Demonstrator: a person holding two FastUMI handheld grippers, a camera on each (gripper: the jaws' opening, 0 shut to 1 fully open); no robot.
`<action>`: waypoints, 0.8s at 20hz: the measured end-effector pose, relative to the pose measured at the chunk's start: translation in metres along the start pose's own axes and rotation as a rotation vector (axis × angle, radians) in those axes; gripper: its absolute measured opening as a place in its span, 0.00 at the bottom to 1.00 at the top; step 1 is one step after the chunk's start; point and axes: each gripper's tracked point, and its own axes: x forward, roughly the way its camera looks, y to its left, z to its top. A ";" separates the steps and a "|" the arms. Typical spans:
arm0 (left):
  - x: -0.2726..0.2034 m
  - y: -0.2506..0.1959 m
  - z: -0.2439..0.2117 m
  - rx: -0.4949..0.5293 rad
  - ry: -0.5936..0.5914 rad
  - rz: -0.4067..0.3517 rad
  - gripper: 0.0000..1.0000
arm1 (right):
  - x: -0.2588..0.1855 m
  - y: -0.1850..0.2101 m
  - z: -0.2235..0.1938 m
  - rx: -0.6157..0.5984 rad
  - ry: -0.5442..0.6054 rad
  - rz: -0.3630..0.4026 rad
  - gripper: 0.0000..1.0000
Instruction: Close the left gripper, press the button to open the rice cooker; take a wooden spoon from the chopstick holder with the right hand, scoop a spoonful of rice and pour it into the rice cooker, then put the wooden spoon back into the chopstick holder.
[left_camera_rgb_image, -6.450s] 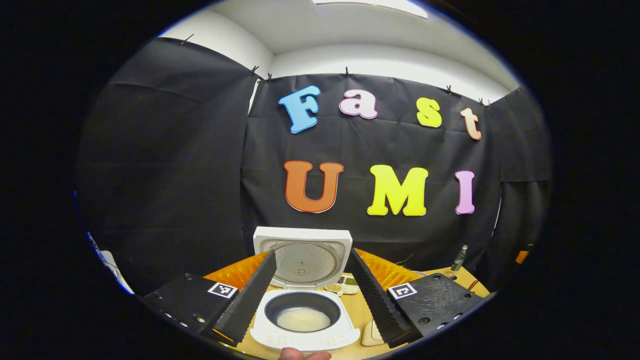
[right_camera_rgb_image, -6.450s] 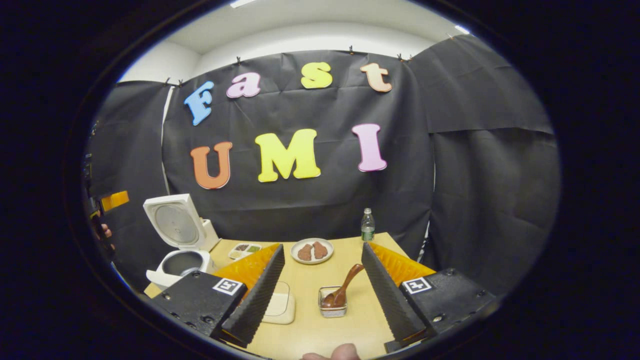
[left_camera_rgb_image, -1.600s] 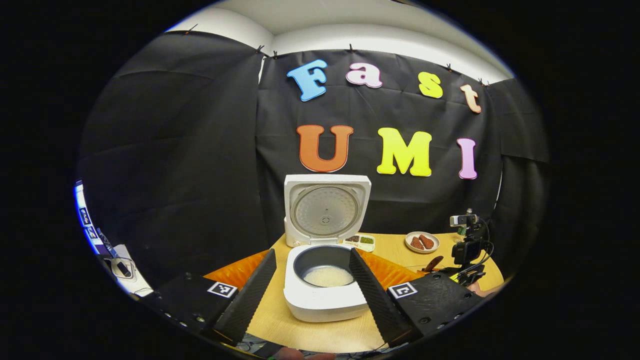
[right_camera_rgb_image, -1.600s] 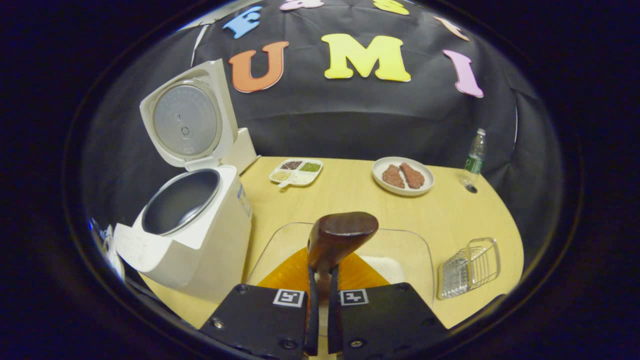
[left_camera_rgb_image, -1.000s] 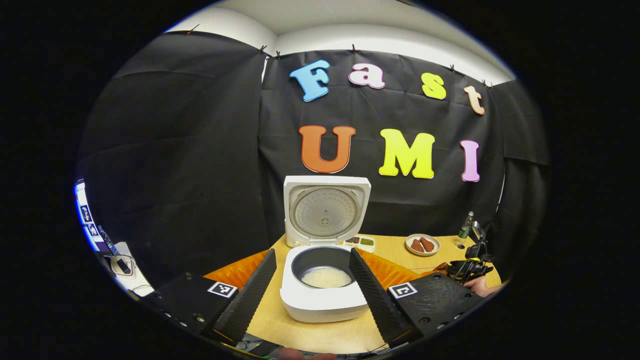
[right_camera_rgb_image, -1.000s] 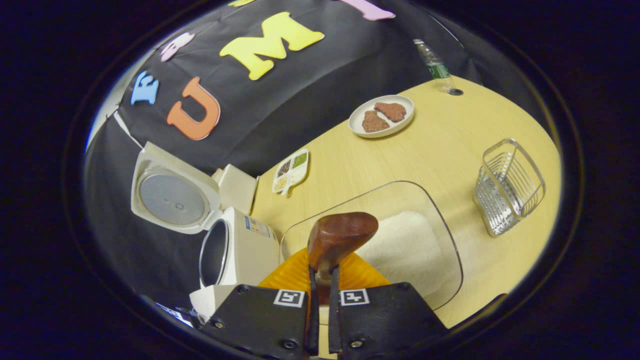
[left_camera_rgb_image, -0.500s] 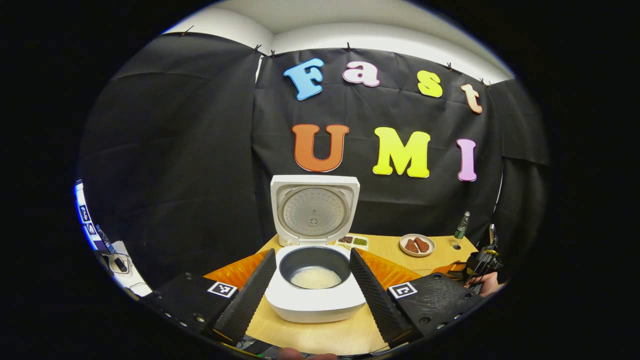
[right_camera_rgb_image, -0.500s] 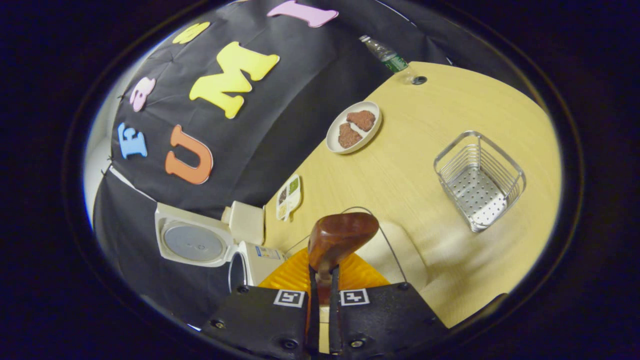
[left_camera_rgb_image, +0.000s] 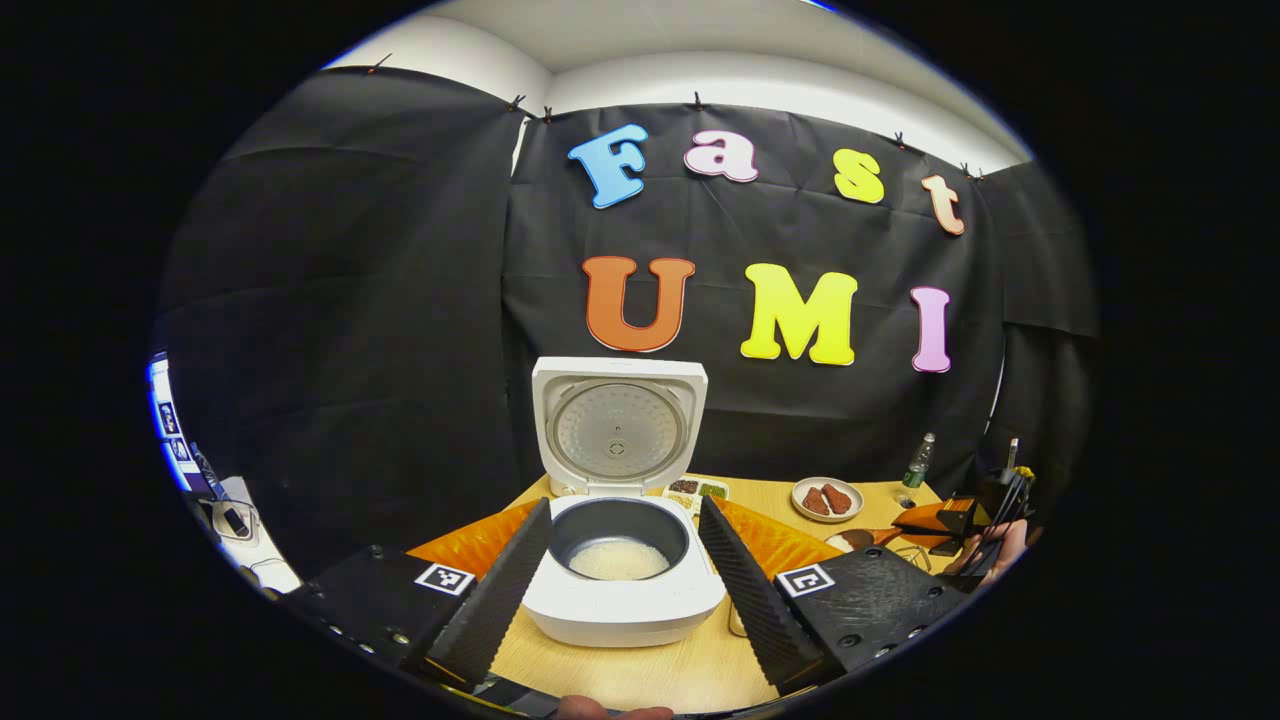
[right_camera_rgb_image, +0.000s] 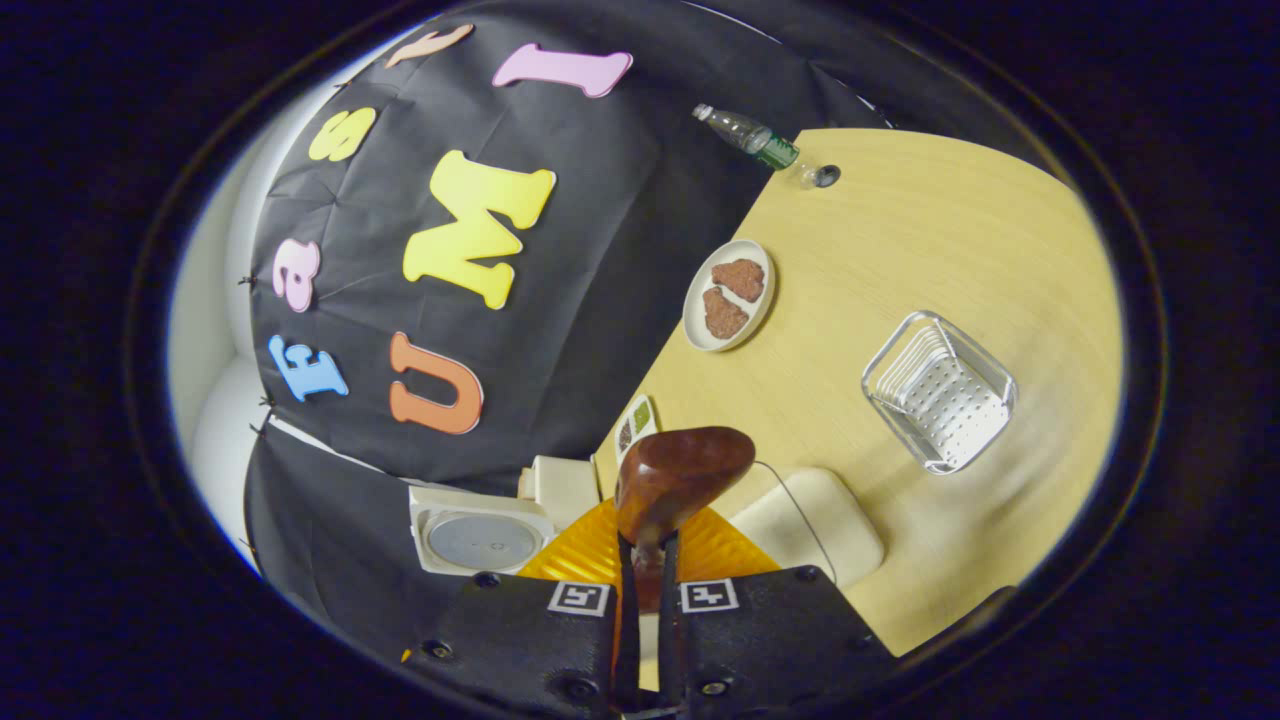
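The left tongs (left_camera_rgb_image: 620, 575) stand wide apart, framing the white rice cooker (left_camera_rgb_image: 622, 590) on the worktop (left_camera_rgb_image: 640, 672). Its lid (left_camera_rgb_image: 618, 428) stands upright and white rice (left_camera_rgb_image: 618, 560) lies in the dark inner pot. Toward the worktop's far edge sit a divided dish (left_camera_rgb_image: 697, 490), a plate (left_camera_rgb_image: 826, 499) with brown pieces and a bottle (left_camera_rgb_image: 915, 464). At the right edge, the right tongs (left_camera_rgb_image: 940, 525) show beside a hand (left_camera_rgb_image: 1000, 548).

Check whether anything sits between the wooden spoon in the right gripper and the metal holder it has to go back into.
Nothing visible does. In the right gripper view the right gripper is clamped on the wooden spoon, and the chopstick holder stands empty, mouth uncovered, with bare table around it. The rice dish lies off to the side.
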 end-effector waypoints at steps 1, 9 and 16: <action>-0.002 0.002 0.002 -0.005 -0.006 0.004 0.94 | 0.000 0.009 0.002 -0.008 0.004 0.013 0.12; -0.017 0.041 0.015 0.012 -0.067 0.041 0.94 | 0.040 0.114 -0.048 -0.106 0.082 0.124 0.12; -0.026 0.077 0.008 -0.002 -0.071 0.022 0.94 | 0.095 0.186 -0.120 -0.237 0.133 0.151 0.12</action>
